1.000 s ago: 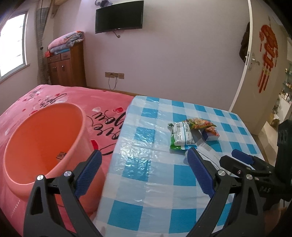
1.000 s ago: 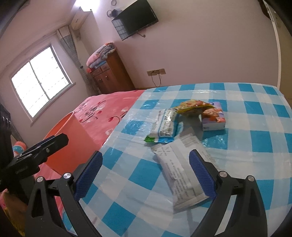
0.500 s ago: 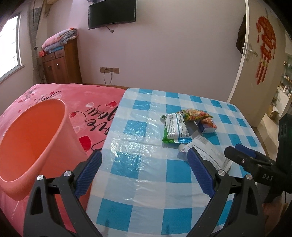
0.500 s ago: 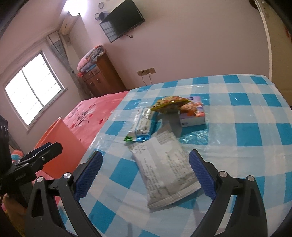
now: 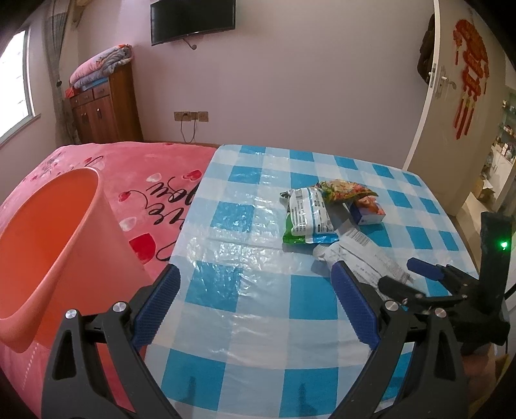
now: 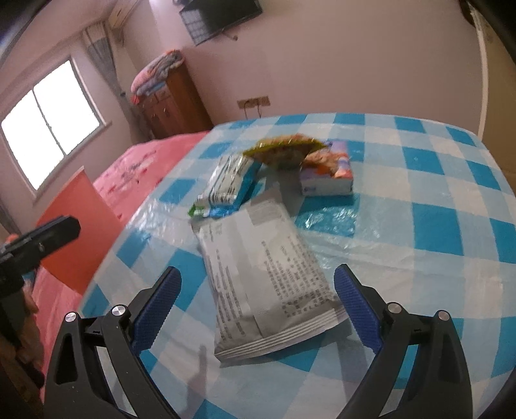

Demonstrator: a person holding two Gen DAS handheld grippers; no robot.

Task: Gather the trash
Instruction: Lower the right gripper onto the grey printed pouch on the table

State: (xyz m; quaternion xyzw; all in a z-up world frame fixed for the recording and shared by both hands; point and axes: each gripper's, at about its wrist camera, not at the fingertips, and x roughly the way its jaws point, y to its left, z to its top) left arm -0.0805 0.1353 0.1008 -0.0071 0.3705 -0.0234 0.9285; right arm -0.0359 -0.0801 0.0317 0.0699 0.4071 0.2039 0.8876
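Both hand-held grippers gape empty; only right wrist view shows silver packet (image 6: pixel 264 277) whole.

We're looking at a bedroom here. Taking the wooden cabinet (image 5: pixel 104 106) against the far wall as our anchor: folded blankets (image 5: pixel 101 64) are stacked on top of it, a window (image 5: pixel 14 83) sits off to its left with a curtain (image 5: pixel 58 64) hanging between them, and a wall-mounted TV (image 5: pixel 193 16) is up and to its right. Lower right of the cabinet we've got wall sockets (image 5: pixel 191 116) with a cable dangling. Way across the room from it there's a white door (image 5: pixel 429 80) and red hanging decorations (image 5: pixel 469 67). In front of the cabinet spreads a pink bedspread (image 5: pixel 154 174) with hearts and black lettering.
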